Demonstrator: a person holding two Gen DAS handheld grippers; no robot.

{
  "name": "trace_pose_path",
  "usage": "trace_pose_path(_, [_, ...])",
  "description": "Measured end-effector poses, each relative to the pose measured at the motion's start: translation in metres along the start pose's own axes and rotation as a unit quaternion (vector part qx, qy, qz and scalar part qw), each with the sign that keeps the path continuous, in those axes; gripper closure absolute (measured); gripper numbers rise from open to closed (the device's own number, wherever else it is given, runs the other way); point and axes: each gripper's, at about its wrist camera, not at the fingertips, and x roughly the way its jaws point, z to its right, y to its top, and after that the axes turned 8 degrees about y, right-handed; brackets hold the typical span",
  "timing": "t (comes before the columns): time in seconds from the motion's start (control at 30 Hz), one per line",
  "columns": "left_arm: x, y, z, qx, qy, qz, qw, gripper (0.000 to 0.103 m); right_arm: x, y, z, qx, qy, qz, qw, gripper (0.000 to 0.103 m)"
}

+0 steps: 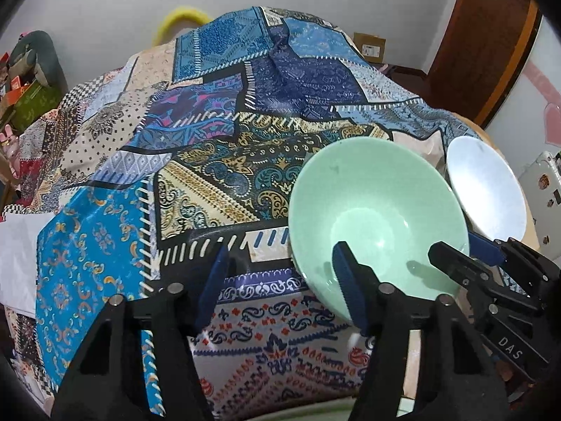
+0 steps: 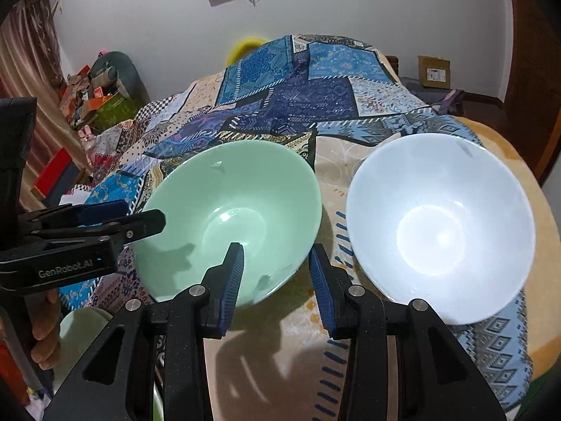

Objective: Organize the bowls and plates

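Patchwork cloth (image 2: pixel 280 98) in blue, gold and cream covers the table where the work happens.

Closest to us, the right gripper (image 2: pixel 277 280) has its jaws a little way apart with nothing between them. One finger sits over the near rim of the green bowl (image 2: pixel 231 217) and the other is outside it, so the rim is in the gap but the pads do not press on it. On the far left side of that bowl, the left gripper (image 1: pixel 280 280) is about half open. One of its fingers is inside the bowl and the other is outside over the cloth. It holds nothing too.

Just beside the green bowl, on the right, sits the white bowl (image 2: pixel 438 224). Both bowls are empty and stand upright. A pale green dish (image 2: pixel 80 333) peeks out at the bottom left edge, near a hand.

What could go wrong? I think the smooth rim could slip if only one pad catches it. Then the bowl could tip or bump the white bowl. The cloth is wrinkled, so a dragged bowl could snag.

Far back are a white wall, cardboard boxes (image 2: pixel 433 72) and piled things.
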Motion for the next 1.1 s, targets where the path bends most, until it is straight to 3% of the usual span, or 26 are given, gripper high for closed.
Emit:
trace_pose_path(0.17, [0.010,0.001,0.007,0.012,-0.004,-0.006,0.9999,0.053,0.007,0.001,-0.001,-0.003,-0.004,-0.006,1.000,0.070])
trace_pose_path(0.27, [0.016,0.002,0.011,0.018,-0.007,-0.010,0.9998,0.064,0.009,0.001,-0.005,-0.014,-0.015,-0.007,1.000,0.069])
trace_pose_path(0.33, [0.018,0.001,0.013,0.022,-0.017,-0.014,0.9995,0.077,0.011,0.003,-0.006,-0.015,-0.015,-0.006,1.000,0.069])
trace_pose_path(0.4, [0.018,0.001,0.017,0.028,-0.023,-0.015,0.9992,0.081,0.011,0.003,-0.004,-0.010,-0.013,-0.004,1.000,0.071])
trace_pose_path(0.53, [0.013,-0.003,0.023,0.043,-0.001,-0.004,0.9991,0.081,0.010,0.004,-0.003,-0.002,-0.009,-0.005,1.000,0.074])
trace_pose_path(1.1, [-0.046,-0.023,0.017,0.034,-0.011,0.017,0.9992,0.081,-0.031,0.002,-0.029,-0.013,-0.012,0.018,1.000,0.074])
